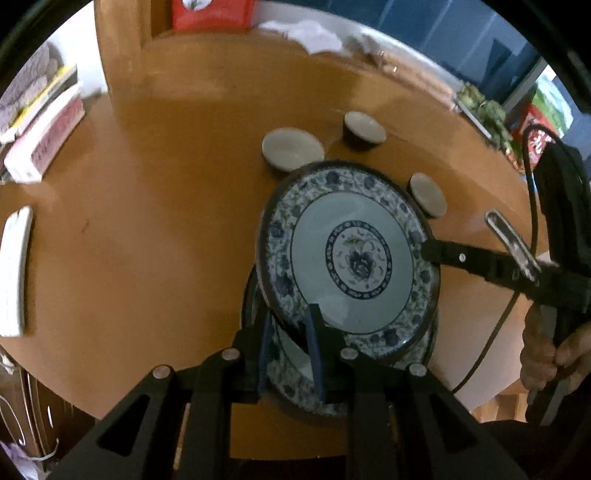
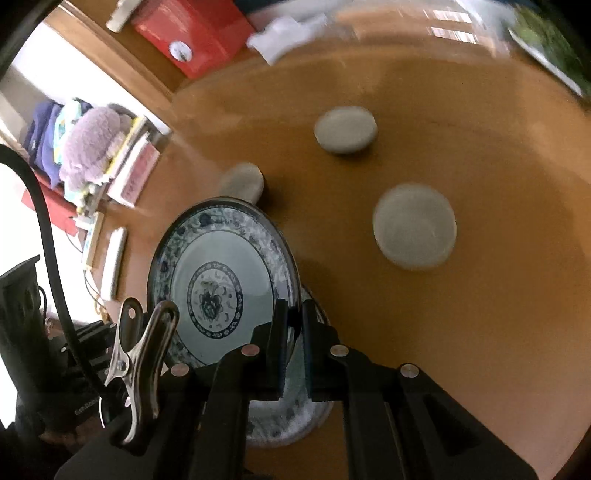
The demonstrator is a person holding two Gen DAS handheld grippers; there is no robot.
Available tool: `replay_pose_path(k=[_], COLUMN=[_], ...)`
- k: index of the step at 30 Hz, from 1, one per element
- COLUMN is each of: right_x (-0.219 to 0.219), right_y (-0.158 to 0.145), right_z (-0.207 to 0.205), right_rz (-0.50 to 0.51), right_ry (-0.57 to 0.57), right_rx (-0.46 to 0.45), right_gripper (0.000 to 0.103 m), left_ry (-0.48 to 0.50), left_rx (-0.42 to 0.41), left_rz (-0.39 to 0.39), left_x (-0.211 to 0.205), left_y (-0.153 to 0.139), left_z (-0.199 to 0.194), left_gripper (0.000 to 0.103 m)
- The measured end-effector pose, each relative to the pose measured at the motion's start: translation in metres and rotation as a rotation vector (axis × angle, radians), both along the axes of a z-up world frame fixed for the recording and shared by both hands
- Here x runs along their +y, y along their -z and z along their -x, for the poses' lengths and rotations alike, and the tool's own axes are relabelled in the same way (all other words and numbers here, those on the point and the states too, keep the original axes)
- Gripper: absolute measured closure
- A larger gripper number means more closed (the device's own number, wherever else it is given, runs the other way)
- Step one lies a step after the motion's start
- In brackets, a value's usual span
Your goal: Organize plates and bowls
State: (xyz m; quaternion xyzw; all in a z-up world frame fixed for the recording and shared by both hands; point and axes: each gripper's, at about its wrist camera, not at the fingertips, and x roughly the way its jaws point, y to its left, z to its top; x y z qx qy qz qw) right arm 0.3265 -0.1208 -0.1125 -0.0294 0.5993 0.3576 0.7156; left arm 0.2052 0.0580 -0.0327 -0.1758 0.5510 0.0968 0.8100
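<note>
A blue-and-white patterned plate (image 1: 351,254) is held tilted above a second matching plate (image 1: 295,384) that lies on the round wooden table (image 1: 155,229). My right gripper (image 2: 293,325) is shut on the upper plate's (image 2: 218,273) rim; its finger shows in the left wrist view (image 1: 461,258). My left gripper (image 1: 291,332) straddles the near rim of the lower plate with a gap between the pads. Three small pale bowls stand beyond the plates (image 1: 291,147) (image 1: 364,129) (image 1: 426,194); the right wrist view shows them too (image 2: 413,225) (image 2: 345,129) (image 2: 242,182).
A red box (image 1: 212,13) and white tissue (image 1: 314,35) sit at the table's far edge. A white remote (image 1: 14,269) and a pink-white box (image 1: 48,136) lie at the left. Greens (image 1: 484,110) are at the right. A metal clip (image 2: 142,365) hangs on the left handle.
</note>
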Motion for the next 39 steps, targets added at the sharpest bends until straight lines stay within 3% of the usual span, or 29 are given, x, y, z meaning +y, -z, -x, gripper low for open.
replay_pose_path(k=[4,9,12,16,19,23,25,28,32,39], right_x=[-0.005,-0.005,0.0,0.005,0.003,0.019,0.036,0.067,0.096,0.117], right_y=[0.019,0.02,0.019,0.007,-0.014,-0.028,-0.025,-0.016,-0.004,0.02], right_z=[0.009,0.012,0.013,0.016,0.01,-0.015,-0.033,-0.057,-0.07,-0.081], right_rz=[0.016,0.016,0.034,0.031,-0.013,-0.12,-0.148,-0.16,-0.125,-0.085], right_ry=[0.002,-0.016,-0.032,-0.065,-0.069,-0.058,-0.04,-0.025,-0.038,-0.062], right_rx=[0.044,0.025,0.022,0.004,-0.055,-0.082,-0.071,-0.03,-0.012,0.029], right_gripper=[0.094,0.094,0.093,0.071,0.069,0.071,0.082,0.084,0.084,0.086], left_ry=[-0.009,-0.015,-0.005,-0.006,-0.035,-0.063,-0.078,-0.103,-0.091,-0.083], left_rx=[0.036,0.063,0.068,-0.052,-0.152,-0.167,-0.135,-0.107,-0.103,-0.04], left_rz=[-0.009,-0.013,-0.055,-0.043,-0.016,-0.001,0.033,0.081,0.134,0.147], left_x=[-0.005,-0.007,-0.012,-0.006,0.011,0.039,0.052,0.068,0.077,0.079], left_y=[0.01,0.017,0.013,-0.019,-0.044,-0.038,-0.022,-0.001,0.012,0.037], left_z=[0.003,0.003,0.001,0.004,0.0,-0.035,-0.057,-0.08,-0.1,-0.121], left_gripper=[0.084,0.083,0.076,0.054,0.051,0.055,0.07,0.077,0.078,0.081])
